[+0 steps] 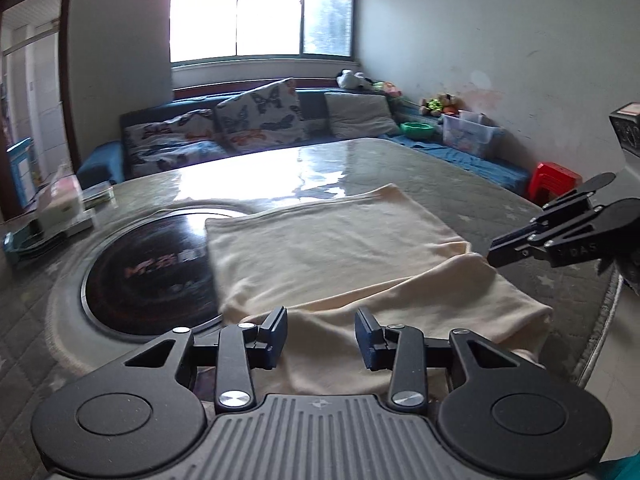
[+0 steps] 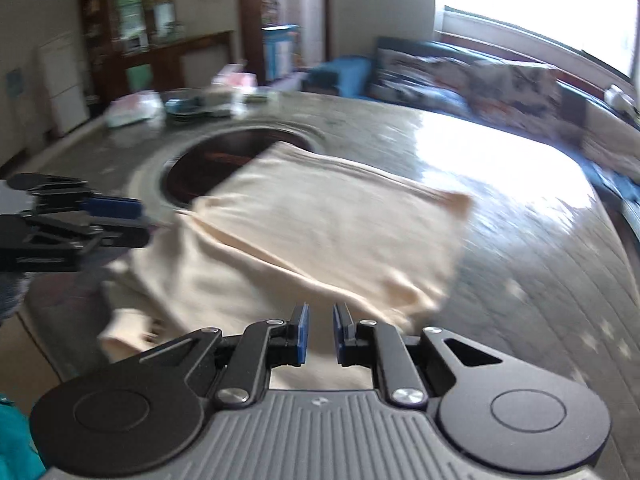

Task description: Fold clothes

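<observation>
A cream garment (image 1: 336, 256) lies folded on the round table (image 1: 440, 172), its far half laid over the near half; it also shows in the right wrist view (image 2: 320, 240). A sleeve cuff (image 2: 120, 336) hangs near the table's front edge. My left gripper (image 1: 321, 336) is open and empty just above the garment's near edge. My right gripper (image 2: 320, 334) has its jaws a small gap apart with nothing between them, above the garment's near right part. It shows from the side in the left wrist view (image 1: 504, 246), and the left gripper shows in the right wrist view (image 2: 120, 220).
A dark round inset hotplate (image 1: 148, 272) sits in the table, partly under the garment. Boxes and plates (image 1: 60, 208) stand at the table's left edge. A blue sofa with cushions (image 1: 256, 120) lies behind, and a red stool (image 1: 554, 180) stands to the right.
</observation>
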A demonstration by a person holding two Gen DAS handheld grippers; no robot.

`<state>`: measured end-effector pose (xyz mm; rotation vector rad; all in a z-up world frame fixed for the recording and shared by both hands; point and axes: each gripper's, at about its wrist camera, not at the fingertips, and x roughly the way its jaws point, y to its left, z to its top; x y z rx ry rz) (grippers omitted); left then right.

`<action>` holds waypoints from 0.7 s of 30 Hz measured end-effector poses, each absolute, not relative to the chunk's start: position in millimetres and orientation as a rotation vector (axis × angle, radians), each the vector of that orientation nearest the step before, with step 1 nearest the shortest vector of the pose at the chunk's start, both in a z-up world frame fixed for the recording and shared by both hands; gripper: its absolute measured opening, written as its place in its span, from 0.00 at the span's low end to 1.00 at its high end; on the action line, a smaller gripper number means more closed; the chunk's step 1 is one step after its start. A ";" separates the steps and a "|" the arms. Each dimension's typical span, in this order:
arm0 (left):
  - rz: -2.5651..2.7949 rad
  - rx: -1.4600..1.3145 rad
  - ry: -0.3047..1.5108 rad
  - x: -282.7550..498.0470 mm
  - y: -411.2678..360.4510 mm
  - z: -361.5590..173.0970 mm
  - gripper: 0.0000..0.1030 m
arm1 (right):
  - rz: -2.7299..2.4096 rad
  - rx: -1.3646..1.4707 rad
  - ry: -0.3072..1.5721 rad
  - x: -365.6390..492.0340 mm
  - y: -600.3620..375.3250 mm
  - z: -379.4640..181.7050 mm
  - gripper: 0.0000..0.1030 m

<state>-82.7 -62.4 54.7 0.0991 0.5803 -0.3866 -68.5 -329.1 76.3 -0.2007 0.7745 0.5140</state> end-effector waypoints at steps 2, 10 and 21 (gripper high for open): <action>-0.386 0.119 0.588 -75.7 -69.4 51.0 0.39 | 0.499 -0.204 0.760 -64.3 -334.5 74.7 0.16; -0.340 0.115 0.643 -62.1 -63.0 40.4 0.38 | 0.557 -0.277 0.728 -46.6 -328.4 56.5 0.30; -0.343 0.118 0.664 -58.0 -61.8 38.7 0.27 | 0.694 -0.257 0.770 -26.3 -344.3 52.8 0.28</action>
